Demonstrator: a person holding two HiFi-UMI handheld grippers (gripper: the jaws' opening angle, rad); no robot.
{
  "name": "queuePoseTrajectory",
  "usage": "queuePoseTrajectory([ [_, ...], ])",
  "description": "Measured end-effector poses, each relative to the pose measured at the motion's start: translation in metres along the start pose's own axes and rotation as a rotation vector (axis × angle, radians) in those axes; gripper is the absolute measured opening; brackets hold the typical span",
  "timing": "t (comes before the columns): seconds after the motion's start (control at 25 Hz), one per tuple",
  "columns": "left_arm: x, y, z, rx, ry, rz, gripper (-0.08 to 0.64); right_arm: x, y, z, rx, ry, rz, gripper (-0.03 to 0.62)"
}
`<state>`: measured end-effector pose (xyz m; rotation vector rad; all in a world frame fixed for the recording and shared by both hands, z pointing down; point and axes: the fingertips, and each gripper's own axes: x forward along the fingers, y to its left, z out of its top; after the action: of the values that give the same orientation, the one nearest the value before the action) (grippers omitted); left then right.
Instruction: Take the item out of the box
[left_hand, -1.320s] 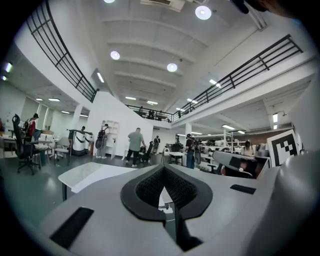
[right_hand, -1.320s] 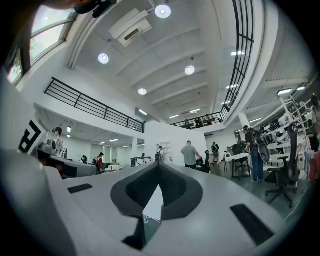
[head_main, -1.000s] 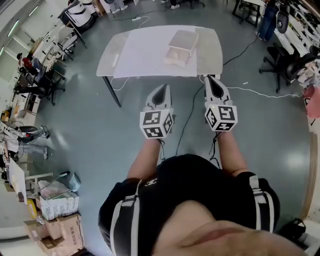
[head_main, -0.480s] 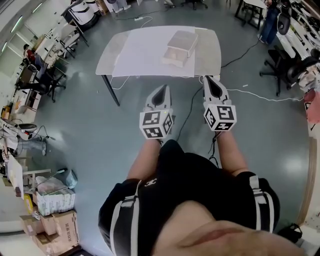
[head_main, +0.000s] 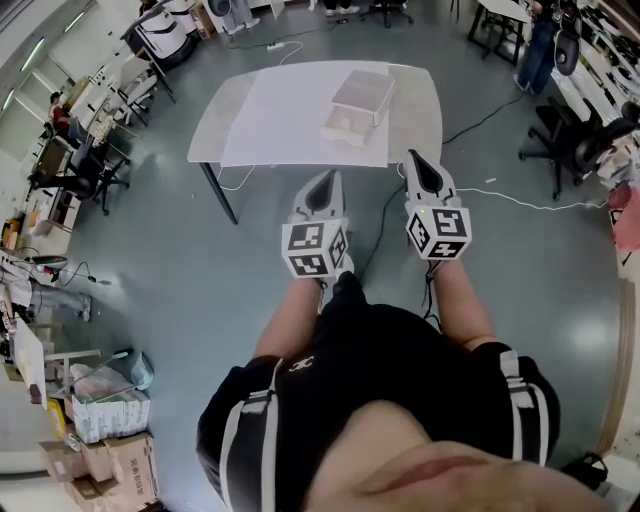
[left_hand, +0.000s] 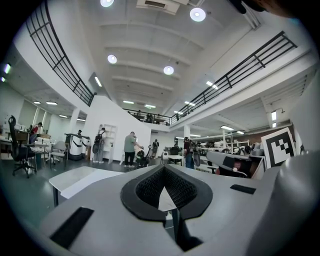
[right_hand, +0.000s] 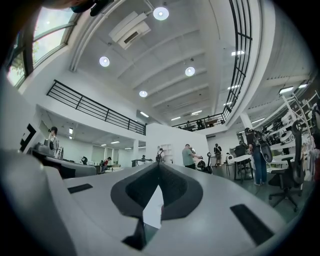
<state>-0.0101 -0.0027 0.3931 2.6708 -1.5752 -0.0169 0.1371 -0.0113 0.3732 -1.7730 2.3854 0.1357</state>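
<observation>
A pale box (head_main: 358, 100) with a raised lid stands on a white sheet (head_main: 285, 115) on the grey table (head_main: 415, 125), far ahead in the head view. Whatever is inside it is hidden from here. Both grippers are held out over the floor, short of the table's near edge. My left gripper (head_main: 325, 180) is shut with nothing between its jaws. My right gripper (head_main: 419, 160) is also shut and empty. In the left gripper view the left gripper (left_hand: 162, 168) points level across the hall, with the table's corner (left_hand: 75, 177) low at the left. The right gripper (right_hand: 159, 165) likewise shows only the hall.
Black office chairs (head_main: 575, 140) stand at the right, and a white cable (head_main: 520, 192) runs across the floor by the table. Cardboard boxes (head_main: 110, 455) sit at the lower left, desks (head_main: 80, 150) along the left. Several people (left_hand: 131, 148) stand far off.
The person has stepped forward, and a shoe now shows under the grippers. The table and box sit slightly lower and nearer in the head view. Both grippers stay shut.
</observation>
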Motion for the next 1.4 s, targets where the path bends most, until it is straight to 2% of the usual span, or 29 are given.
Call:
queuePoseTrajectory([
  [0.36,0.061,0.042,-0.002,-0.01,-0.001,-0.02,0.013,0.07,-0.01,-0.015,-0.023,0.008,-0.004,0.012],
  [1.04,0.204,0.167,0.021,-0.032,0.032,-0.049,0.013,0.252,-0.021,-0.034,-0.037,0.074,-0.032,0.012],
  [1.4,0.278,0.209,0.0,-0.068,0.075,-0.097,0.012,0.324,-0.042,-0.069,-0.042,0.134,-0.067,0.012],
])
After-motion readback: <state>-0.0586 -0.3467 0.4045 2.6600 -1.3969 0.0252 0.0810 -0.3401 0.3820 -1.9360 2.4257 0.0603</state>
